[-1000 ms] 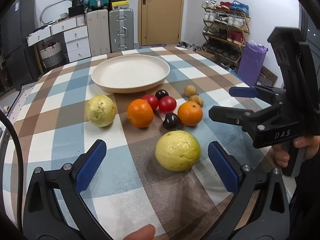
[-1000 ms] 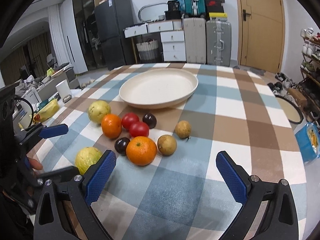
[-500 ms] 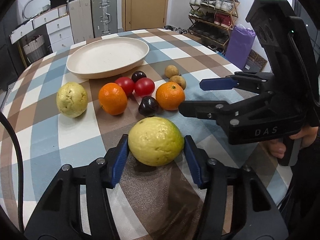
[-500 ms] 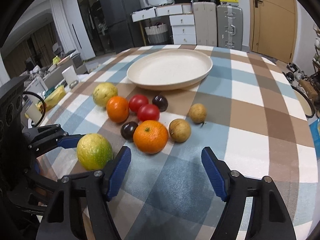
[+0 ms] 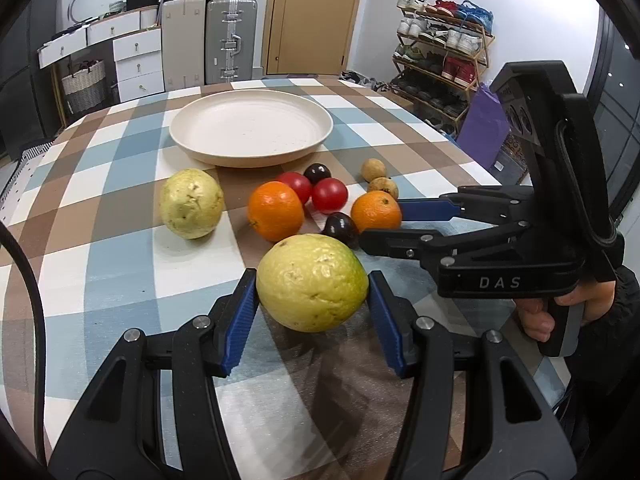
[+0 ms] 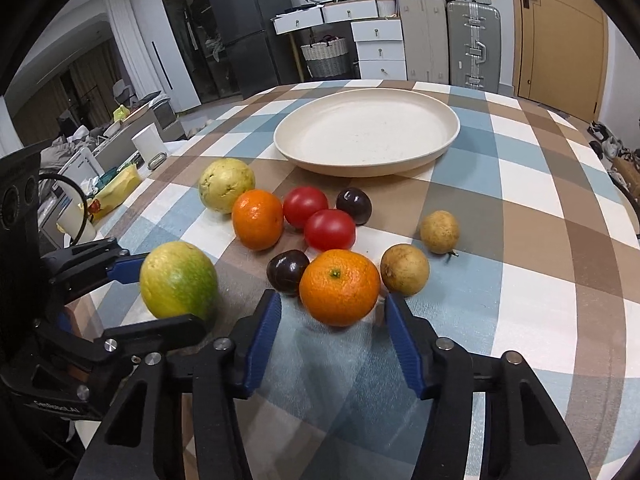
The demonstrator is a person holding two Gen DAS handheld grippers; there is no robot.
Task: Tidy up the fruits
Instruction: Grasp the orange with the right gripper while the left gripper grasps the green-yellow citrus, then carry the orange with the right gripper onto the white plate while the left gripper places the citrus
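Note:
My left gripper point(image 5: 312, 296) is shut on a large yellow-green fruit point(image 5: 312, 282), its blue pads pressing on both sides, just above the checked tablecloth. My right gripper point(image 6: 332, 304) has its jaws closing around an orange point(image 6: 339, 286); a small gap shows at the pads. Beyond it lie a second orange point(image 6: 258, 219), two red tomatoes point(image 6: 330, 229), two dark plums point(image 6: 288, 272), two small brown fruits point(image 6: 405, 269) and a pale yellow fruit point(image 6: 227, 185). An empty cream plate point(image 6: 360, 168) sits behind the fruits.
The checked tablecloth point(image 5: 100, 240) covers a round table. A hand point(image 5: 560, 312) holds the right gripper's handle at the right. Suitcases point(image 5: 232, 40), drawers and a shoe rack point(image 5: 440, 60) stand beyond the far edge. Clutter lies off the table's left side in the right wrist view.
My left gripper went from wide open to shut on the yellow-green fruit. My right gripper moved in toward the near orange and its jaws narrowed around it.

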